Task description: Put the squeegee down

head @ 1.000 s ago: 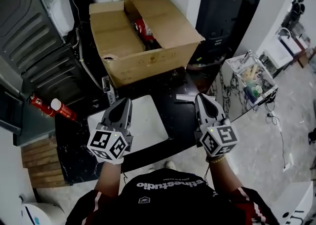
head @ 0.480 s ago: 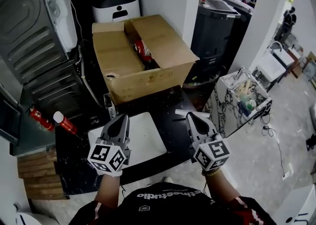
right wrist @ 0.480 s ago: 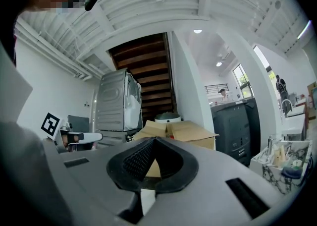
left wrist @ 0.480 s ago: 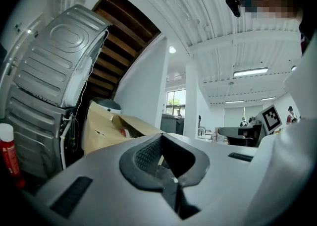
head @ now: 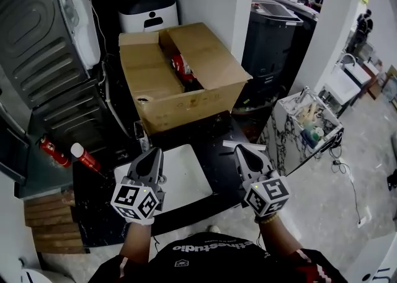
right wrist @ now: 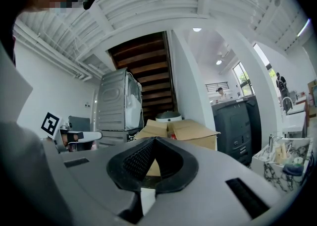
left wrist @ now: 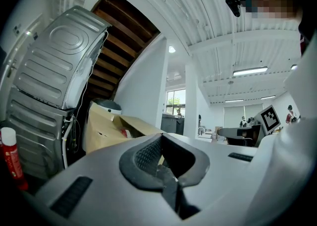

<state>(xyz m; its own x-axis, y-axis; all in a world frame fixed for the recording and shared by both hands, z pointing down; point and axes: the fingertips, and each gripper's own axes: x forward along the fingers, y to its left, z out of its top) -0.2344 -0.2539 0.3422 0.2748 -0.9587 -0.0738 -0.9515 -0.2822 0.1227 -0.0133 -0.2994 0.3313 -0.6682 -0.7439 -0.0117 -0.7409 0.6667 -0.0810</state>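
Both grippers hang level and side by side over a black table (head: 220, 145). The left gripper (head: 153, 152) is shut with nothing between its jaws, and its tips meet in the left gripper view (left wrist: 161, 138). The right gripper (head: 239, 149) is also shut and empty, as the right gripper view (right wrist: 154, 140) shows. A small grey tool (head: 140, 133), possibly the squeegee, lies at the far edge of a white board (head: 183, 176), beyond the left gripper. A flat white piece (head: 243, 146) lies just past the right gripper.
An open cardboard box (head: 186, 83) stands behind the table. A grey appliance (head: 43, 58) fills the left side. Two red cans (head: 84, 157) lie at the table's left. A marble-patterned cart (head: 307, 130) with bottles stands to the right, and a black cabinet (head: 273, 33) behind it.
Both grippers have shifted a little together and stay shut and empty. The head view has tilted, so the box and table sit lower in the picture.
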